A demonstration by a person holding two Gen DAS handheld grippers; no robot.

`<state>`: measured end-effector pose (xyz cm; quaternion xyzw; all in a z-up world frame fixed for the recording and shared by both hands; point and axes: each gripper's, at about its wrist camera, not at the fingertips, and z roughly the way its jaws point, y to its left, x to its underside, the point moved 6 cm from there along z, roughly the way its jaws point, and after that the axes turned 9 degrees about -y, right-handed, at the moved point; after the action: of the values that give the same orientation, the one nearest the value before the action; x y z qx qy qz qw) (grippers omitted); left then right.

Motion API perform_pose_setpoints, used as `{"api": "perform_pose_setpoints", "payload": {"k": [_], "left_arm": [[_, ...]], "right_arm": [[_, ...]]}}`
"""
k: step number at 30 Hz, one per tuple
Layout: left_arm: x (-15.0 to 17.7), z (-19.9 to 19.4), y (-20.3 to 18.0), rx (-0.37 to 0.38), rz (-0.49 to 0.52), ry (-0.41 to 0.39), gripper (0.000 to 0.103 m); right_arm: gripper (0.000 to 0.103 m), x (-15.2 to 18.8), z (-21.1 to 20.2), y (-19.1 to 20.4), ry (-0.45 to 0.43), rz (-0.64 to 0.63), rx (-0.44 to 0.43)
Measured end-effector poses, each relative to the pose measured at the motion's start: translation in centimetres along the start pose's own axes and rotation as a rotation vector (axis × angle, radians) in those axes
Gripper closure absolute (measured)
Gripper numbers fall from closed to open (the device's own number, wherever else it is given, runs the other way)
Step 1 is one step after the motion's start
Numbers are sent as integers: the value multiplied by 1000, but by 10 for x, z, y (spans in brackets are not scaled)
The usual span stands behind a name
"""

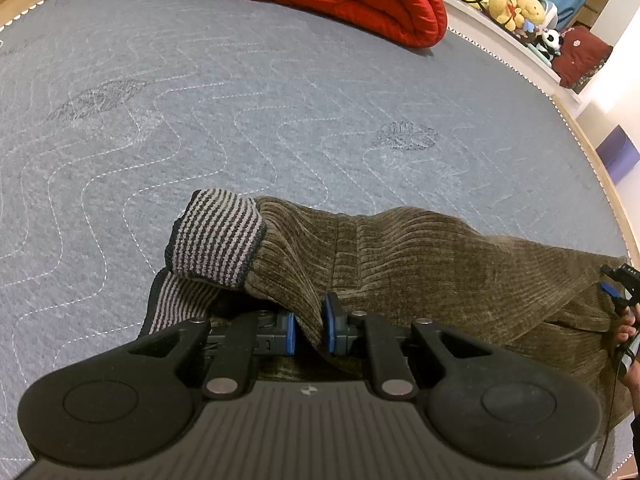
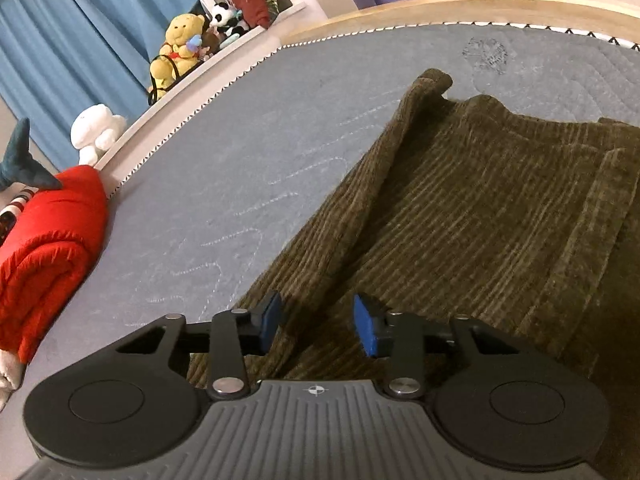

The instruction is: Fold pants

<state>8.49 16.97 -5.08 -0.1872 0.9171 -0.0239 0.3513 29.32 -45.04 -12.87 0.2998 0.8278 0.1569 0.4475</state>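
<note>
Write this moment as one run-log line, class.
left tool: shut on pants near striped waistband | right tool: open over pants | surface: bed | fold: not done

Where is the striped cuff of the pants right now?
In the left wrist view, the striped cuff sits left of centre on the grey mattress, just beyond the left gripper.
</note>
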Motion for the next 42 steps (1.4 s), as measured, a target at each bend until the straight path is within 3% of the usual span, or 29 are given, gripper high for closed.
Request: {"api": "perform_pose_setpoints", "payload": {"k": [6, 13, 18, 20, 24, 26, 30, 34, 42], "left_arm": [[-2, 0, 1, -4, 4, -17, 87], [-11, -18, 11, -28, -26, -91, 90], [-8, -32, 18, -3, -51, -92, 90], [-6, -37, 20, -3, -53, -90, 91], [-2, -45, 23, -7, -54, -94, 92], [0, -45, 21, -5, -47, -87, 92], [3, -41, 21, 23, -72, -72, 90], [6, -31, 23, 68, -117, -12, 64], [7, -10, 25, 51, -124, 37, 58]], "right_arm": [[96, -2, 3, 3, -6, 6, -20], [103, -40, -51, 25, -141, 3, -106], [103, -80, -121, 18, -254, -1, -138], [103, -83, -142, 11, -234, -28, -152], [99, -60, -156, -9, -90, -78, -185], [94, -49, -153, -19, -41, -90, -149], [70, -40, -141, -20, -3, -41, -120], [67, -30, -121, -10, 25, 8, -111], [64, 2, -51, 8, 100, 23, -38]]}}
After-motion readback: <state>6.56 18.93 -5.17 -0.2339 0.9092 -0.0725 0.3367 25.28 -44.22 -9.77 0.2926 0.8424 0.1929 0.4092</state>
